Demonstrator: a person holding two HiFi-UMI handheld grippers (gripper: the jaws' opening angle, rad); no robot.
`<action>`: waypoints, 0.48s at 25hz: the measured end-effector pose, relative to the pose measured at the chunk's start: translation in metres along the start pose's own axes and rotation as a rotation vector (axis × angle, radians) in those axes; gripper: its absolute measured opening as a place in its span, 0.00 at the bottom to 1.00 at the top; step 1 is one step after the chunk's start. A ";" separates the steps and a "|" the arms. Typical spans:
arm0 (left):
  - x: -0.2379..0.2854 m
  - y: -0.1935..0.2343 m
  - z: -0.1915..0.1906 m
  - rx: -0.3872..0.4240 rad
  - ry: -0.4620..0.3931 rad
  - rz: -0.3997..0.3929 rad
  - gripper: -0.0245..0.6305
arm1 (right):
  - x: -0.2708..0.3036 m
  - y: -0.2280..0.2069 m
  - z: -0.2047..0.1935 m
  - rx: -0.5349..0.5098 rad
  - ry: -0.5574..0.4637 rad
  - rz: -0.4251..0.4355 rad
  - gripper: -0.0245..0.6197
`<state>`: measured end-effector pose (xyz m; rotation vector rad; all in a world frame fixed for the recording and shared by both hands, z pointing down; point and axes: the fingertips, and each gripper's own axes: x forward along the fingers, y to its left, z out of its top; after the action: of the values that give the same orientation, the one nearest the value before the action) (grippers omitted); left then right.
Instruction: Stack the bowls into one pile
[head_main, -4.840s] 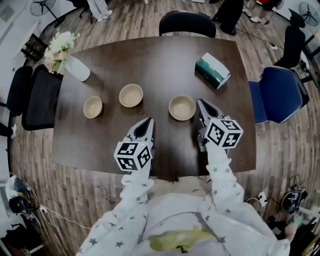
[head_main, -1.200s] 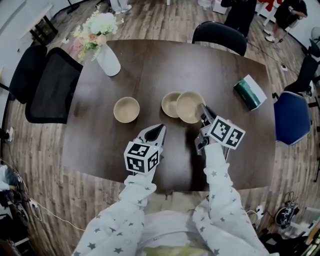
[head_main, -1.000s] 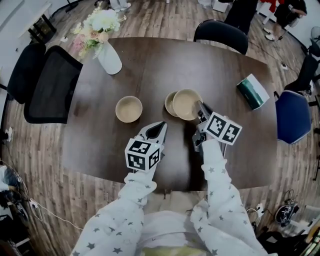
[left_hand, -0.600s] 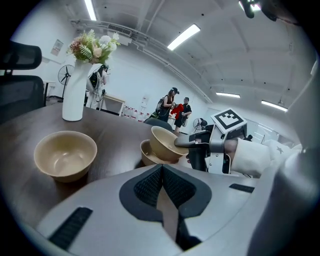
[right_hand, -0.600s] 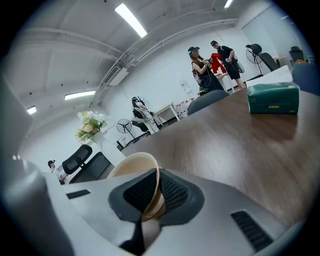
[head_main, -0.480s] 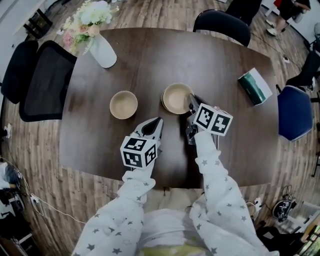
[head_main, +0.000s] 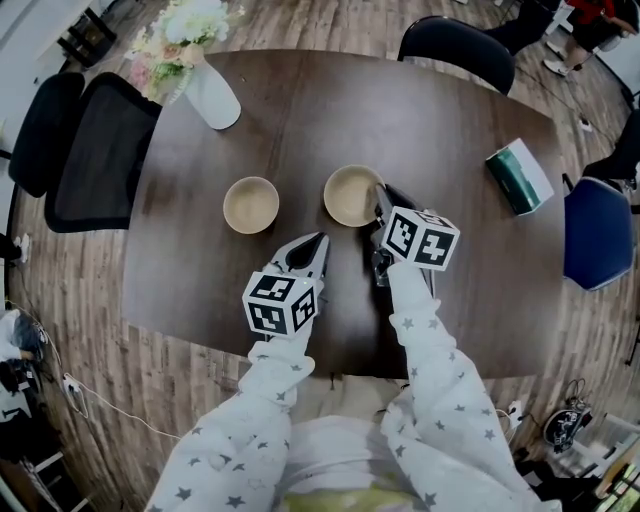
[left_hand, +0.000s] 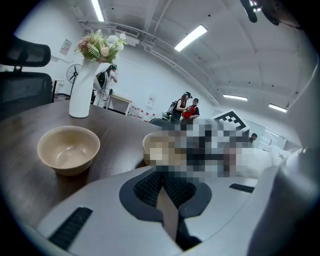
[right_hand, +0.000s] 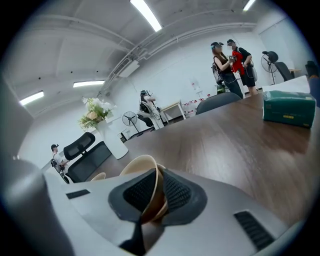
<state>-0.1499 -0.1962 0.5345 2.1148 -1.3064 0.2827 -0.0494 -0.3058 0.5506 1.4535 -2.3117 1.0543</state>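
Two tan bowls sit nested as one pile (head_main: 353, 195) at the middle of the dark wooden table (head_main: 300, 110). My right gripper (head_main: 379, 203) is shut on the near right rim of the top bowl (right_hand: 140, 172), one pad inside and one outside, and the lower bowl's rim shows just behind. A third tan bowl (head_main: 250, 204) stands alone to the left, and it is at the left in the left gripper view (left_hand: 68, 149). My left gripper (head_main: 314, 243) hovers near the table's front, between the single bowl and the pile. Its jaws (left_hand: 163, 176) are shut with nothing in them.
A white vase of flowers (head_main: 205, 88) stands at the table's far left corner. A green tissue box (head_main: 519, 177) lies at the right edge. Black office chairs (head_main: 95, 150) and a blue one (head_main: 598, 232) ring the table. People stand far behind.
The right gripper has carried its bowl left over the middle bowl and lowered it into that bowl, still gripping the rim. The left gripper has barely moved.
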 end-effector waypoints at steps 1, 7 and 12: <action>0.000 0.000 0.000 0.000 -0.001 0.002 0.08 | 0.001 0.002 0.000 -0.008 -0.002 0.012 0.10; -0.001 -0.005 0.002 -0.003 -0.013 0.011 0.08 | -0.003 0.004 0.001 -0.066 -0.004 0.019 0.19; -0.005 -0.007 0.006 -0.004 -0.035 0.021 0.08 | -0.009 0.005 0.006 -0.067 -0.028 0.026 0.28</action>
<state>-0.1469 -0.1940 0.5239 2.1125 -1.3486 0.2534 -0.0480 -0.3021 0.5393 1.4262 -2.3670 0.9592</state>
